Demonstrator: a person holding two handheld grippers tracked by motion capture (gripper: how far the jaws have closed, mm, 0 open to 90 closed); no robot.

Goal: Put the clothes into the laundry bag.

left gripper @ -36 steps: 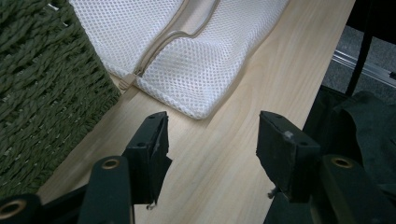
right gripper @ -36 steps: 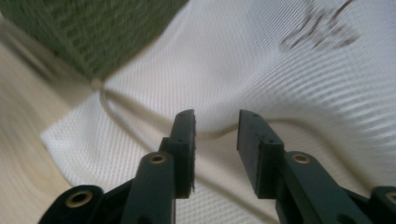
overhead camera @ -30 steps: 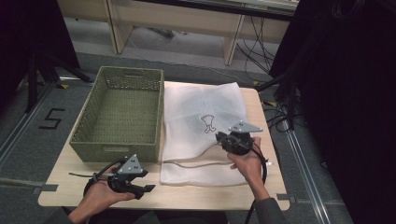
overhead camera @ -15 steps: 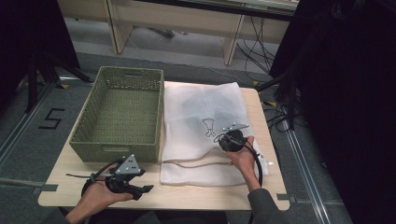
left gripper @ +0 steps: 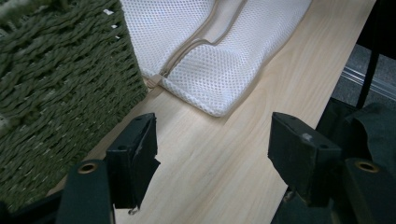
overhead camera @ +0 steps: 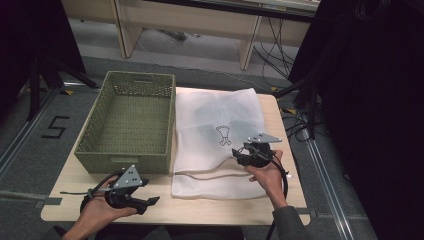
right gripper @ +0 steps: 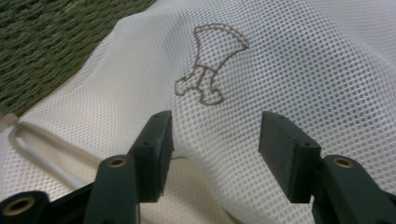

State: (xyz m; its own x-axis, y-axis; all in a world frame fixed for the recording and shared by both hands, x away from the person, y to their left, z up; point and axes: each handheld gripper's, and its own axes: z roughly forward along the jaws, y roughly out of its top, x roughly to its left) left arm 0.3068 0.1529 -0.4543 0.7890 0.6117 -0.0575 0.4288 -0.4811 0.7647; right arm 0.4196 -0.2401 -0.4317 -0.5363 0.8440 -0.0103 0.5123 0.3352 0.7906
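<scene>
High view: white mesh zippered laundry bag [overhead camera: 217, 135] lies flat on light wooden table [overhead camera: 290, 195], at 3 o'clock of empty olive woven basket [overhead camera: 127, 122]. Right hand-held gripper [overhead camera: 239, 154] over bag at 5 o'clock of embroidered motif [right gripper: 210, 63], jaws apart, gripping nothing. Left hand-held gripper [overhead camera: 147, 201] low at 7 o'clock, jaws wide. Judgement: nothing grasped yet; whole handling left.

1. The basket [overhead camera: 131, 122] stands on the left half of the surface [overhead camera: 287, 165].
2. The mesh bag [overhead camera: 215, 125] lies flat just right of the basket, its left edge against the basket's side.
3. The left tool [overhead camera: 145, 201] sits at the near left edge of the surface, in front of the basket, apart from the bag's near corner.
4. The right tool [overhead camera: 239, 154] rests over the bag's right part, nearer than the emblem [overhead camera: 224, 135] on the bag.
</scene>
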